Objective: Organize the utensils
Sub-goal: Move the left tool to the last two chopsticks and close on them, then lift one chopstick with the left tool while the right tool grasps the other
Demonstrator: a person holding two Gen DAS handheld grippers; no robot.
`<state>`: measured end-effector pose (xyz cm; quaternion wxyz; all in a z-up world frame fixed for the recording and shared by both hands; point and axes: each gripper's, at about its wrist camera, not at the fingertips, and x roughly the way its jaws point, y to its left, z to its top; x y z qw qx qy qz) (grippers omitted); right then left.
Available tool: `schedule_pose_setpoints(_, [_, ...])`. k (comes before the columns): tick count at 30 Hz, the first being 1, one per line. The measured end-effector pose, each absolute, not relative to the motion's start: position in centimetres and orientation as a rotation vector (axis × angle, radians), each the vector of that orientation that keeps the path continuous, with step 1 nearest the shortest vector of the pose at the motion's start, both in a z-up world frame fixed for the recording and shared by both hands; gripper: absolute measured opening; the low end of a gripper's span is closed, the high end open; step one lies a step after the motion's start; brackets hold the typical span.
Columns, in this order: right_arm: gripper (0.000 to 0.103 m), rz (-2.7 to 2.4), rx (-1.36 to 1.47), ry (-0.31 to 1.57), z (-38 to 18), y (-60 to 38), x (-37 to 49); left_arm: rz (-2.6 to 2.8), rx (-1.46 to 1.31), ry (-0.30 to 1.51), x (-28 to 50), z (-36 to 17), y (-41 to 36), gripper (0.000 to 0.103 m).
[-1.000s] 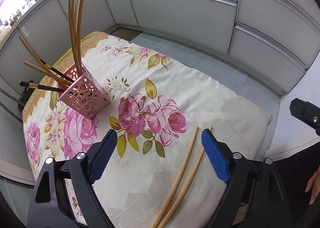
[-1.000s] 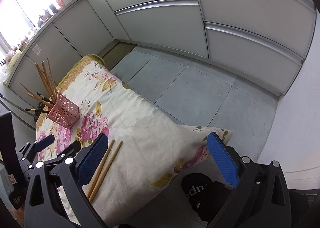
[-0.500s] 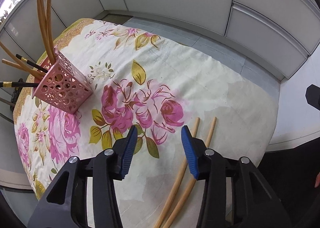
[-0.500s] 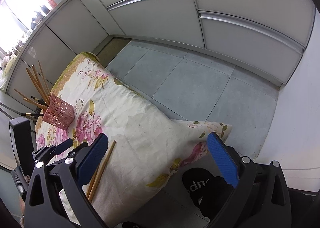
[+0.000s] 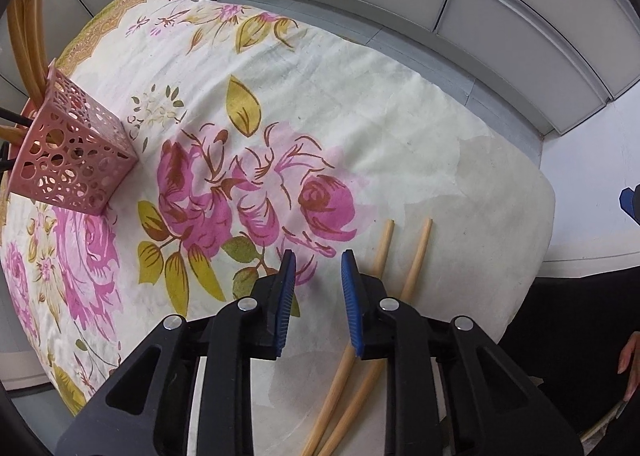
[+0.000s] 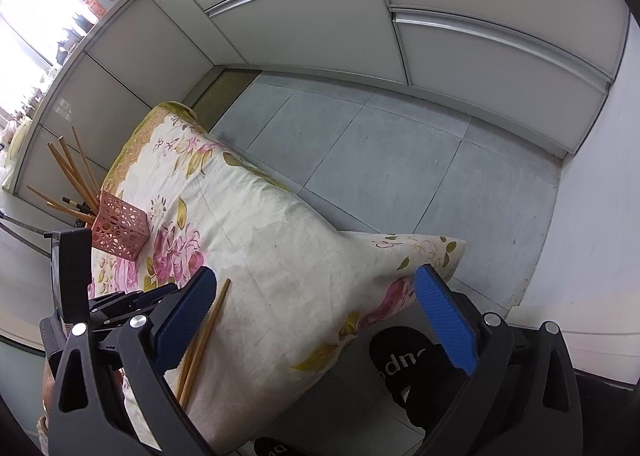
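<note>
While its jaws are closing, the left gripper [image 5: 316, 276] points steeply down at the floral cloth [image 5: 400, 127], its ribbed blue pads [image 5: 287, 276] narrow but with only fabric showing between them, so it grasps nothing. Just right of the right pad lie two loose chopsticks [image 5: 416, 256], slim round pale wooden rods, side by side and nearly parallel, their near lengths passing under the black plastic finger. Whether the finger touches them cannot be told.

From the right wrist view, the right gripper [image 6: 316, 316] hangs wide open and empty over the near right corner of the cloth, its textured blue pads far apart. Its left pad overlaps the chopsticks in that view, yet contact cannot be judged. Below it a dark slipper [image 6: 404, 356] with white letters rests on the floor.

That cloth is soft, slightly wrinkled and faintly stained, printed with pink roses and olive leaves, with a gold patterned border at the far left end. Its right edge runs rounded close beside the chopsticks, and the corner droops past the edge.

Farther left stands the pink holder [image 5: 72, 159], a square plastic basket pierced with round holes, tilted in the fisheye, holding several wooden and dark chopsticks [image 6: 72, 171] that fan outward. Broad bare cloth lies between holder and loose pair.

Beyond, grey floor tiles [image 6: 380, 159] stretch open to smooth pale cabinet fronts [image 6: 304, 23] with long metal handle rails.
</note>
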<state>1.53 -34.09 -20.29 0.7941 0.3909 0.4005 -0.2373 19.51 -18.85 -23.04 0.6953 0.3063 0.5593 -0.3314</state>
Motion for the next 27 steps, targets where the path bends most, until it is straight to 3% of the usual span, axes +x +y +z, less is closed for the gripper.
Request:
schedule_pose_setpoints(18, [0.097, -0.516, 0.885, 0.854, -20.5, -35.3, 0.8, -0.728, 0.850, 1.298, 19.2, -24.3, -23.4, 0.019])
schedule_pose_setpoints(22, [0.097, -0.515, 0.899, 0.857, -20.6, -35.6, 0.7, -0.731, 0.908, 1.312, 18.8, -24.9, -25.0, 0.012])
schedule_pose_setpoints(27, [0.097, -0.520, 0.902, 0.856, -20.6, -35.7, 0.5, -0.714, 0.873, 1.387, 20.2, -25.2, -25.7, 0.017])
